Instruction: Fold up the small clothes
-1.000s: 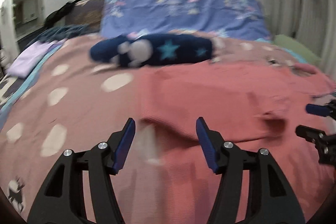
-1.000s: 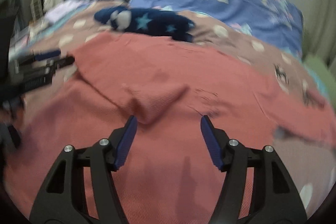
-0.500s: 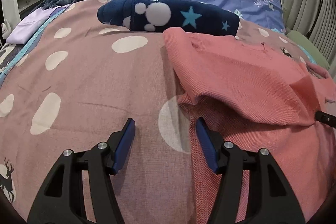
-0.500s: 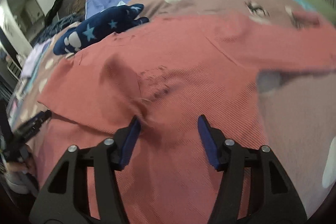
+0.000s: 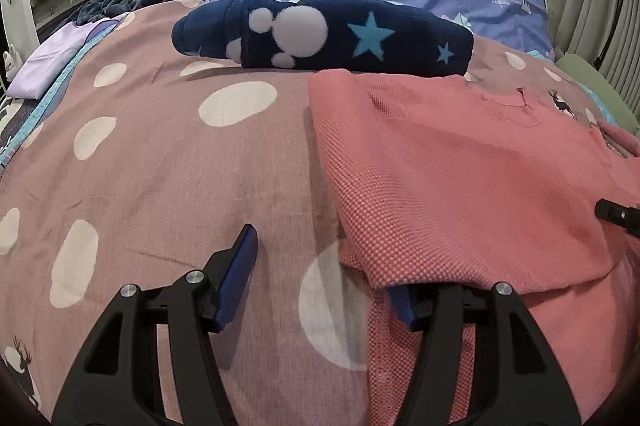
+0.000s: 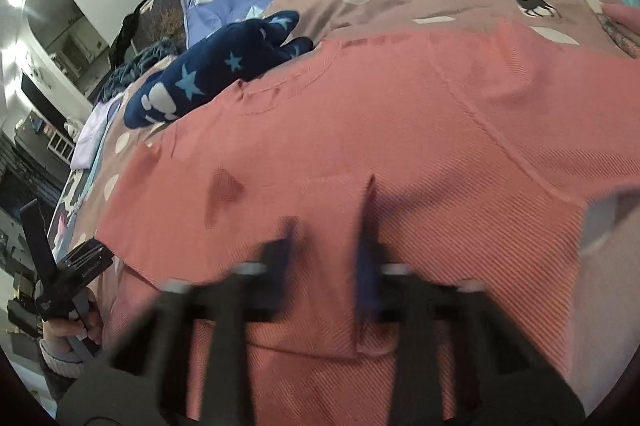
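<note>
Two claws work a pink shirt (image 5: 460,170) spread on the bed (image 5: 160,162): left claw (image 5: 320,266) spread at its folded corner; right claw (image 6: 324,238), blurred, pinching a fabric ridge.

Left gripper (image 5: 322,266): jaws spread wide, held low and pointing forward; its left finger (image 5: 236,274) fully exposed, its right finger (image 5: 402,300) partly covered at the tip. In the right wrist view the left hand (image 6: 70,326) is wrapped around this gripper's handle. Right gripper (image 6: 328,250): motion-blurred, fingers apart with a narrower gap; contact at the tips cannot be determined.
</note>
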`<state>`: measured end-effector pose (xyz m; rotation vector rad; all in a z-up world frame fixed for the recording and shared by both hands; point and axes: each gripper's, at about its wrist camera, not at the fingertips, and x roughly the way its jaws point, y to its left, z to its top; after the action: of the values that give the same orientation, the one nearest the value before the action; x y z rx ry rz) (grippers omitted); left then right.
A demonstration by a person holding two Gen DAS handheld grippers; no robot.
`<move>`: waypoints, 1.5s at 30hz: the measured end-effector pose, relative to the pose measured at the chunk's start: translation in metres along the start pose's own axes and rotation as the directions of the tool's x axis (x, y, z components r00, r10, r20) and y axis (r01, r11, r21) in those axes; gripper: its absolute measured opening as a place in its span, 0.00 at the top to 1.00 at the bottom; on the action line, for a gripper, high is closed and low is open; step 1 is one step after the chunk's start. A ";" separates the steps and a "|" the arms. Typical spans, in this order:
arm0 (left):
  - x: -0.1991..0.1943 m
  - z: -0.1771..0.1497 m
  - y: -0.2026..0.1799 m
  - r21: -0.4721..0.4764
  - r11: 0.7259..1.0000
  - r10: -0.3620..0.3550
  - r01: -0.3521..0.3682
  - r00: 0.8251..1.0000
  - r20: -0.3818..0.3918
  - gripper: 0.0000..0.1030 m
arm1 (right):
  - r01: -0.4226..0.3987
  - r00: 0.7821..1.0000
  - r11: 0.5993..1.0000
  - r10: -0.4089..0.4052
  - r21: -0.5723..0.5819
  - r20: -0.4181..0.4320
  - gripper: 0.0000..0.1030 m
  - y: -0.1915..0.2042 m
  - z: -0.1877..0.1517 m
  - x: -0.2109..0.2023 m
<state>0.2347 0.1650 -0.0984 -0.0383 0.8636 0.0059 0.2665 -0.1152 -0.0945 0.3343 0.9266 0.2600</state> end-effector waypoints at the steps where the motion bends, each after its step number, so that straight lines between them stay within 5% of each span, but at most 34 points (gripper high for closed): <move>1: -0.001 -0.001 0.000 0.002 1.000 0.003 -0.003 1.000 0.004 0.41 | -0.023 1.000 1.000 0.023 -0.014 0.003 0.94 0.005 0.003 -0.002; 5: -0.004 -0.003 0.000 0.010 0.999 0.032 -0.032 0.999 0.013 0.41 | -0.044 0.972 0.992 0.070 -0.118 0.226 0.94 0.026 0.024 -0.057; 8: -0.008 -0.004 -0.003 0.033 0.998 0.061 -0.062 0.998 0.024 0.41 | 0.062 0.955 0.994 -0.033 -0.091 0.295 0.94 0.012 0.038 -0.070; 11: -0.010 -0.007 -0.011 0.076 0.995 0.062 -0.063 0.998 0.024 0.38 | 0.176 0.952 0.983 -0.158 -0.047 0.262 0.91 -0.018 0.044 -0.049; 14: -0.013 -0.009 -0.018 0.112 0.989 0.089 -0.092 0.996 0.032 0.38 | 0.187 0.973 0.982 -0.187 0.011 0.134 0.81 -0.045 0.037 -0.021; 18: -0.012 -0.010 -0.013 0.099 0.991 0.084 -0.086 0.996 0.022 0.38 | 0.150 0.970 0.986 -0.161 0.072 0.185 0.70 -0.053 0.028 -0.032; 22: -0.012 -0.010 -0.008 0.074 0.995 0.070 -0.071 0.997 0.013 0.38 | 0.103 0.963 0.995 -0.100 0.001 0.252 0.70 -0.038 0.024 -0.057; 26: -0.011 -0.011 -0.008 0.075 0.995 0.067 -0.068 0.998 0.011 0.41 | 0.093 0.985 0.986 -0.072 -0.137 0.155 0.72 -0.019 0.010 -0.045; 28: -0.011 -0.011 -0.009 0.078 0.995 0.060 -0.061 0.998 0.013 0.44 | 0.174 0.984 0.972 -0.169 -0.156 0.048 0.73 -0.026 -0.001 -0.013; 30: -0.011 -0.012 -0.009 0.081 0.995 0.052 -0.053 0.999 0.013 0.47 | 0.169 0.985 0.974 -0.161 -0.149 0.068 0.71 -0.030 -0.006 -0.004; 32: -0.013 -0.012 -0.010 0.085 0.995 0.043 -0.044 0.999 0.016 0.55 | 0.127 0.990 0.985 -0.119 -0.117 0.075 0.59 -0.030 -0.004 -0.010; 34: -0.022 -0.016 -0.012 0.099 0.995 0.025 -0.027 0.999 0.024 0.79 | 0.101 0.993 0.986 -0.091 -0.133 0.078 0.48 -0.028 -0.007 -0.007; 36: -0.036 -0.020 -0.016 0.099 0.994 0.033 -0.036 0.999 0.031 0.87 | 0.098 0.993 0.985 -0.087 -0.145 0.082 0.47 -0.026 -0.008 -0.007; 40: -0.080 -0.014 -0.047 0.146 0.988 -0.064 0.047 0.991 0.118 0.87 | 0.053 0.995 0.992 -0.042 -0.113 0.095 0.50 -0.031 -0.006 -0.008; 41: -0.085 -0.010 -0.059 0.174 0.984 -0.071 0.045 0.987 0.142 0.87 | 0.041 0.994 0.995 -0.031 -0.094 0.103 0.54 -0.034 -0.005 -0.011; 43: -0.083 0.001 -0.085 0.221 0.974 -0.081 0.042 0.982 0.169 0.87 | 0.050 0.992 0.998 -0.046 -0.032 0.116 0.77 -0.044 -0.005 -0.021; 45: -0.068 0.012 -0.104 0.234 0.972 -0.078 0.039 0.984 0.159 0.86 | 0.014 0.992 0.998 -0.021 0.057 0.125 0.79 -0.059 -0.006 -0.041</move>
<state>0.2021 0.0621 -0.0359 0.1522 0.6902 -0.1448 0.2426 -0.1838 -0.0903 0.3893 0.8138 0.1952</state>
